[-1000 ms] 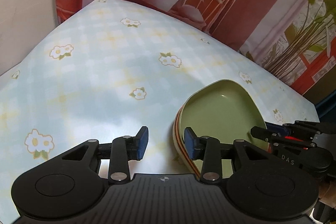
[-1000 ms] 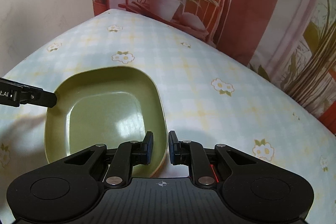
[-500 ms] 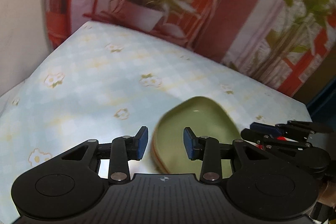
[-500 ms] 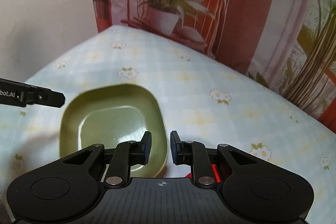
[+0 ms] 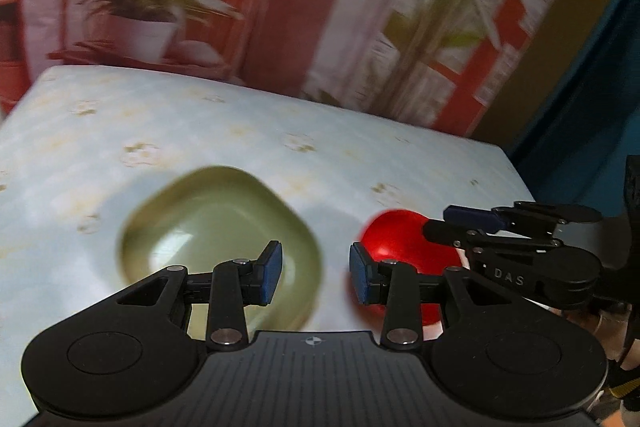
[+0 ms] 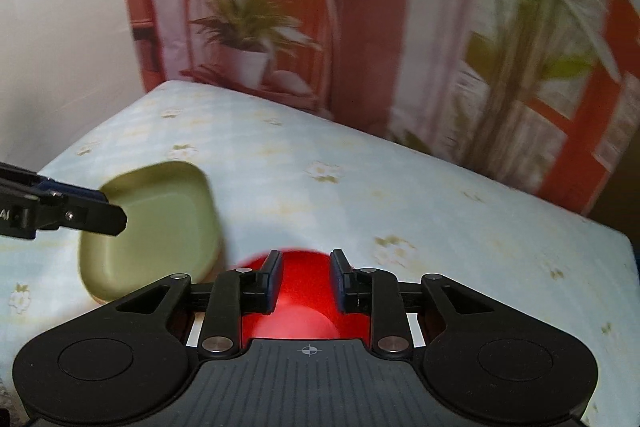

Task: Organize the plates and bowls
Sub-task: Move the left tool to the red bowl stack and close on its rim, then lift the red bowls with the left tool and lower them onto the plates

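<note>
A green square plate [image 5: 216, 227] tops a low stack on the flowered tablecloth [image 5: 248, 135], also seen as the green plate [image 6: 160, 223] in the right wrist view. A shiny red bowl [image 5: 404, 239] sits to its right. My left gripper [image 5: 316, 277] hangs open above the gap between plate and bowl, with nothing between its pads. My right gripper [image 6: 306, 281] hovers over the red bowl [image 6: 306, 291]; its jaws are opening and the pads do not press on the bowl. Each gripper shows in the other's view: the right gripper [image 5: 442, 221] and the left gripper [image 6: 108, 209].
A printed backdrop [image 6: 360, 27] of potted plants and red frames stands behind the table. A white wall [image 6: 60, 67] is on the left. The table's right edge [image 5: 516, 171] drops off beside a dark blue surface [image 5: 580, 115]. Both views are blurred.
Both grippers have pulled back and up from the green plate, which now looks smaller and further left. The red bowl has come into view. The right jaws have widened.
</note>
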Available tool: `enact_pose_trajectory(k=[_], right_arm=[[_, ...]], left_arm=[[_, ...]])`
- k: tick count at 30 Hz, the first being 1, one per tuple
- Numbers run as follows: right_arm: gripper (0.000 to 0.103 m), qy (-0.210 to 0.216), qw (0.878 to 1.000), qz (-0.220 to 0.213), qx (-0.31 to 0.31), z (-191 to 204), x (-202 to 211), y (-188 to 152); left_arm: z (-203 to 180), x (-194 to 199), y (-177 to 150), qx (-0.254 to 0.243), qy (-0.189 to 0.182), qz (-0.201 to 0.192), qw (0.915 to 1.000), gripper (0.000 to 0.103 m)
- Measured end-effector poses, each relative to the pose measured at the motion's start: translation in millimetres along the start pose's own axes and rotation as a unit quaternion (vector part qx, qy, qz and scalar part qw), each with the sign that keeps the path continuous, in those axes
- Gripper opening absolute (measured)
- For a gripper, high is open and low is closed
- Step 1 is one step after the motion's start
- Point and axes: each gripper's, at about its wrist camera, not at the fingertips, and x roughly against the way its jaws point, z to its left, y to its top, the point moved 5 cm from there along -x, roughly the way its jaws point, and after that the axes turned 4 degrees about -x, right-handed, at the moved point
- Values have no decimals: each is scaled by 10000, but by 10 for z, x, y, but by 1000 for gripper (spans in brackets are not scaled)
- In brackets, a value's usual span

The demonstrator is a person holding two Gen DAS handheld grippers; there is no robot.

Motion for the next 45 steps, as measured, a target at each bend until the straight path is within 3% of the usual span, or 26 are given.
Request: enact_pose_trajectory(k=[11,25,29,33,37,45], right_arm=[[32,-109,9978,55,-655,-408,-42,-468],[32,93,9942,168,-1059,-411,-185,-637],[31,109,9939,213,-1073,-407,-214,-652],[29,115,9936,225,-1103,-396,-226,-657],[18,51,9935,213,-1117,-412,-217,-660],[17,73,9933,5,-1157,-420,-64,-500]], left_arm=[[-388,-499,-150,-244,-80,467,9986,39],[-491,-822,-230,-374,-77,788,9962,39],[-499,-850,-238,-418,-72,773,9961,38],[-476,-817,-253,-451,-11,758,9961,30],[-467,-780,-242,-406,-57,751,9963,30],[-449,-483,-92,-255,-197,437,9985,30]])
